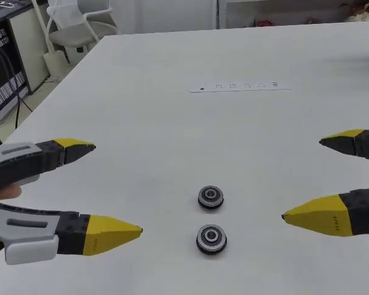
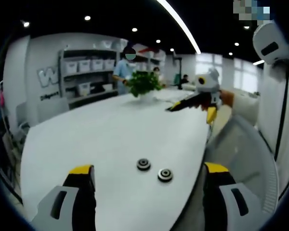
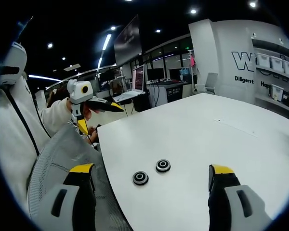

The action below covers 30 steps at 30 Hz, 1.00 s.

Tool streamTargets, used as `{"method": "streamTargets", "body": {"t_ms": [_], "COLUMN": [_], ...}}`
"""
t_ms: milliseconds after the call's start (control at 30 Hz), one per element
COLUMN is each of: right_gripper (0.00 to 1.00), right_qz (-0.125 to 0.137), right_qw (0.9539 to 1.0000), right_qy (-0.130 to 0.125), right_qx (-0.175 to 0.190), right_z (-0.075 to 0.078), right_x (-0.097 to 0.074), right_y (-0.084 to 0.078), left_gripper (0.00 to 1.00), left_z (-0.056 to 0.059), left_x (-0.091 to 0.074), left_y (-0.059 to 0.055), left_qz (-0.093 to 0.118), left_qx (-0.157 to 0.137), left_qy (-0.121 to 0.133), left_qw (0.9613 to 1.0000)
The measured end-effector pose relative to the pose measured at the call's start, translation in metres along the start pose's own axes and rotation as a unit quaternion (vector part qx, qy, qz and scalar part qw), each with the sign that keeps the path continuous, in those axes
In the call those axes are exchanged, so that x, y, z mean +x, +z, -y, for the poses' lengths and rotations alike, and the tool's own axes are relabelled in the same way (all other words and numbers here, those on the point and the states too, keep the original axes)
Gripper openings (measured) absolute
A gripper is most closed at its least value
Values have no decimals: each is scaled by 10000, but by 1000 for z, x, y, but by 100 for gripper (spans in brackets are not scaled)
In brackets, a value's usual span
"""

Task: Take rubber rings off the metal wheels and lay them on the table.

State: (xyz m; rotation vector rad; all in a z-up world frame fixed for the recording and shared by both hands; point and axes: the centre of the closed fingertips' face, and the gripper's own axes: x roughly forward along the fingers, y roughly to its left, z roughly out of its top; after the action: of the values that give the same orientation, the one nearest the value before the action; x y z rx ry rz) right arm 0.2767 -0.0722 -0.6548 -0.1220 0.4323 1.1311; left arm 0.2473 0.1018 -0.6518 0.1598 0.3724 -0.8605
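L gripper (image 1: 118, 188), R gripper (image 1: 301, 179) agape, wheels (image 1: 210, 198) between, near table (image 1: 172, 135) edge.

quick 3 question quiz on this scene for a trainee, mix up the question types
1. How many wheels lie on the table?
2. The left claw is: A) open, B) shut on a wheel, C) shut on nothing.
3. True or false: the right claw touches a wheel.
Key: 1 two; 2 A; 3 false.
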Motion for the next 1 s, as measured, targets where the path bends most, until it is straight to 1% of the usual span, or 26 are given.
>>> {"method": "streamTargets", "body": {"t_ms": [100, 233, 400, 500, 600, 700, 767, 833, 867, 933, 1000], "right_gripper": [94, 93, 92, 92, 91, 91, 91, 90, 89, 89, 87], "right_qz": [-5, 54, -6, -51, -25, 27, 63, 94, 88, 70, 74], "right_qw": [9999, 9995, 9987, 9980, 9979, 9974, 9970, 9966, 9964, 9960, 9957], "right_qy": [57, 195, 363, 457, 465, 468, 466, 451, 444, 474, 535], "right_qx": [-97, -256, -351, -424, -460, -539, -619, -681, -723, -753, -751], "right_z": [-1, -6, -13, -18, -18, -18, -18, -16, -12, -13, -11], "right_x": [6, 18, 31, 34, 36, 38, 41, 45, 50, 52, 58], "right_y": [8, 21, 22, 24, 30, 39, 46, 52, 53, 52, 50], "left_gripper": [94, 94, 94, 94, 93, 93, 92, 91, 90, 90, 88], "left_z": [-2, -3, -6, -3, -5, -5, -5, -9, -9, -11, -13], "left_x": [3, 8, 15, 20, 24, 30, 35, 41, 44, 50, 55], "left_y": [4, 15, 26, 33, 37, 45, 50, 53, 56, 61, 63], "left_qz": [-3, 41, 78, 89, 60, 85, 81, 12, 20, 38, 67], "left_qx": [100, 246, 404, 555, 654, 716, 825, 981, 1034, 1080, 1091], "left_qy": [-38, -142, -214, -366, -401, -470, -510, -488, -511, -526, -530], "left_qw": [9999, 9996, 9989, 9977, 9970, 9963, 9952, 9940, 9933, 9927, 9926]}}
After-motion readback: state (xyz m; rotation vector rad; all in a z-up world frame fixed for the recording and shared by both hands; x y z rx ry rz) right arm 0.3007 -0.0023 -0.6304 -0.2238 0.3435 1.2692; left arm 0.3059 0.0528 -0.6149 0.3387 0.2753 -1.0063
